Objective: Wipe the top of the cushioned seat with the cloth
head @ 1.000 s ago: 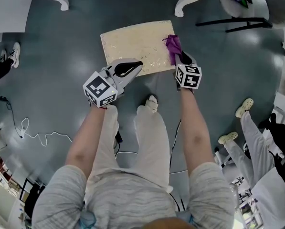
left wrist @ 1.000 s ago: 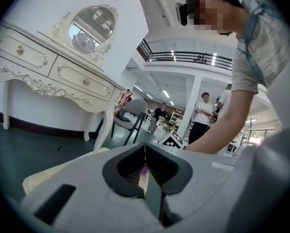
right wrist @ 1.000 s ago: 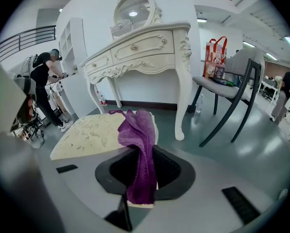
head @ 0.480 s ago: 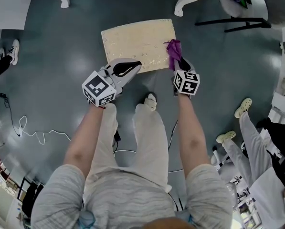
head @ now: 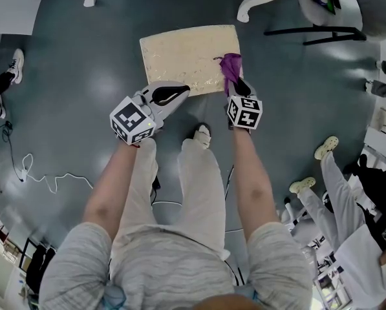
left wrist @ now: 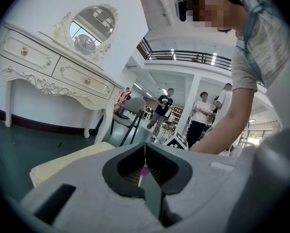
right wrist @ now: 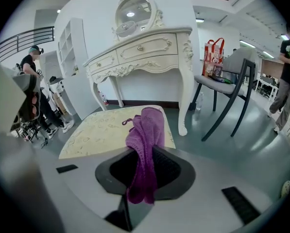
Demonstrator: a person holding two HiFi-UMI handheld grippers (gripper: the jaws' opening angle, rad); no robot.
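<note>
Over the cushioned seat [head: 180,53], near right, the right gripper [head: 236,88] clamps the cloth [head: 230,65] so it trails for wiping. Jaws together and empty, the left gripper [head: 177,92] idles.

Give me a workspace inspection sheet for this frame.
Surface: cream cushioned seat, low on grey floor.
Job's things: purple cloth draped on seat's near right corner.
Clutter: nothing seen on the seat.
Grippers: right gripper fingers shut on cloth; left gripper fingers shut, empty, at seat's near edge.
Cables: white cable on floor, left of the person.
Surroundings: dressing table, chair, bystanders.
</note>
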